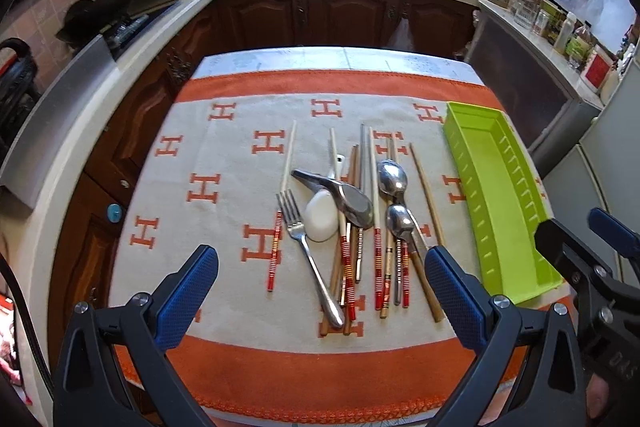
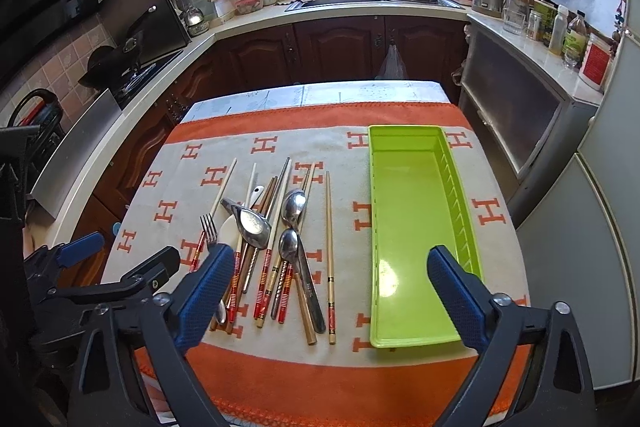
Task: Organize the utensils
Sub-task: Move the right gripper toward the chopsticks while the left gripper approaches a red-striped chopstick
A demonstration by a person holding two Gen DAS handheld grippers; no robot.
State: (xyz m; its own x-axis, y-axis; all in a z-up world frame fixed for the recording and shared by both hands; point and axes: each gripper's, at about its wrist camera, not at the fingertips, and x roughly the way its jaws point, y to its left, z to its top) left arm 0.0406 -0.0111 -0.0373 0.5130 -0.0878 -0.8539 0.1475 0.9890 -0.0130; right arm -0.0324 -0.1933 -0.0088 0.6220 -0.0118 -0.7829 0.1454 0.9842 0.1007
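The left tool [image 1: 322, 275] and the right tool [image 2: 332, 283] both tilt downward, side by side, each with its blue fingers wide apart and holding nothing.

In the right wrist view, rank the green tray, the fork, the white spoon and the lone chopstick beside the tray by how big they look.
1. green tray
2. lone chopstick
3. fork, partly hidden behind the gripper finger, so its rank is unsure
4. white spoon, mostly covered by the ladle
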